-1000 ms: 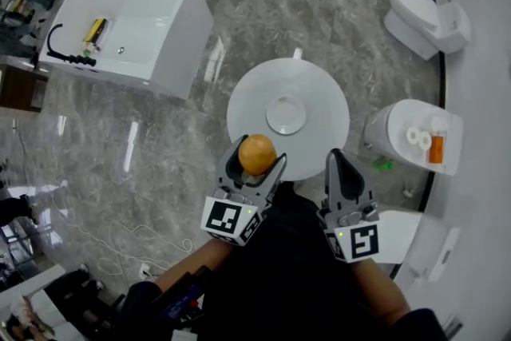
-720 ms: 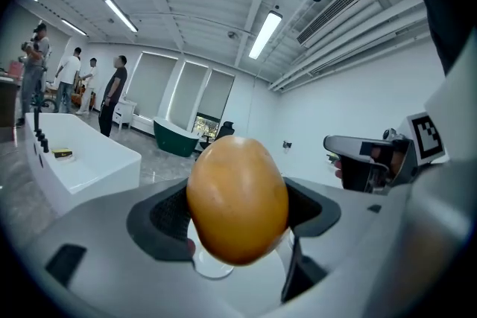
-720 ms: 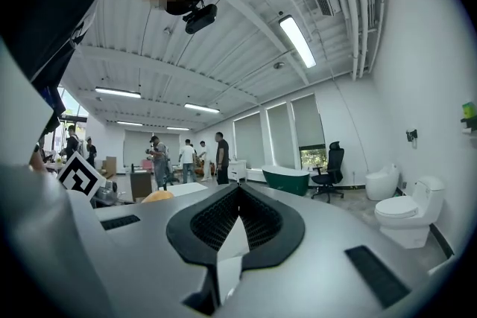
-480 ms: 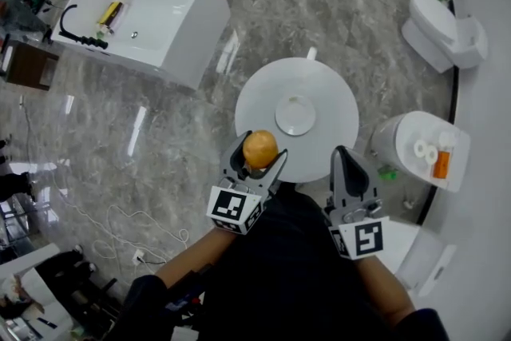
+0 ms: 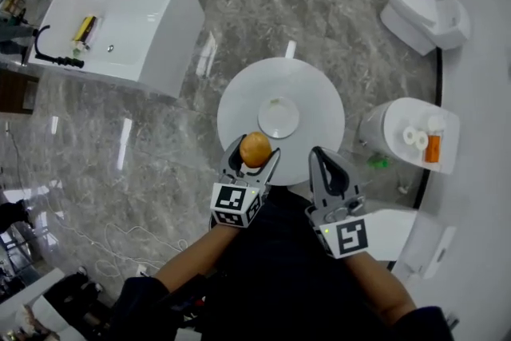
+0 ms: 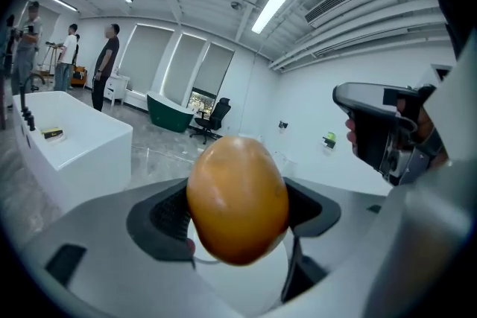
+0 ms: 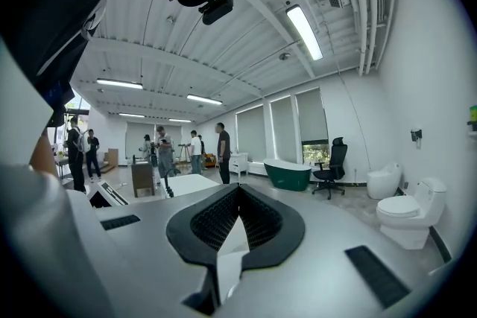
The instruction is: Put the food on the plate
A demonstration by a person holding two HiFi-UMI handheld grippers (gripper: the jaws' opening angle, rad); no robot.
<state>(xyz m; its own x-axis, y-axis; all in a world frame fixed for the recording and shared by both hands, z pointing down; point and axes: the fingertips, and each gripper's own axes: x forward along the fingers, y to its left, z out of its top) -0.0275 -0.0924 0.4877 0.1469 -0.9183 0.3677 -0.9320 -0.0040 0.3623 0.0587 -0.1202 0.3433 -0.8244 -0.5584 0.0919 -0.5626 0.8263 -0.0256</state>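
- Orange-coloured food [image 5: 255, 148] sits clamped in the left hand-held gripper [image 5: 254, 155], above the near edge of the round bench [image 5: 315, 88], just short of the plate [image 5: 264, 127].
- The plate is bare, so the placing is not yet done.
- The right hand-held gripper [image 5: 321, 157] hangs near the plate, jaws together and empty.
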